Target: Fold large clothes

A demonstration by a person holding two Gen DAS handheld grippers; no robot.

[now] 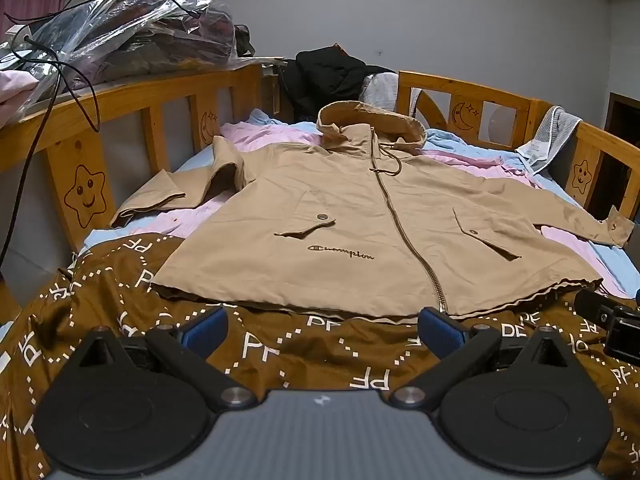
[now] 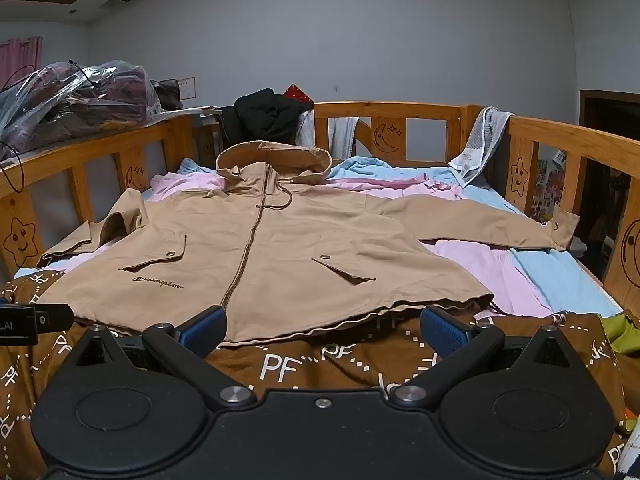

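A tan hooded zip jacket (image 1: 340, 216) lies flat, front up, on the bed, hood at the far end and hem nearest me. It also shows in the right wrist view (image 2: 280, 248). Its left sleeve (image 1: 176, 192) is bent and crumpled; its right sleeve (image 2: 492, 220) stretches out to the right. My left gripper (image 1: 322, 330) is open and empty, just short of the hem near the zip's bottom. My right gripper (image 2: 322, 330) is open and empty, at the hem right of the zip. The right gripper's tip shows in the left wrist view (image 1: 608, 316).
A brown patterned blanket (image 1: 280, 352) covers the near bed. Pink and blue sheets (image 2: 520, 272) lie under the jacket. A wooden bed rail (image 1: 140, 108) rings the bed. A plastic bag of clothes (image 1: 132, 32) sits beyond it on the left; a black garment (image 1: 324, 72) hangs at the far end.
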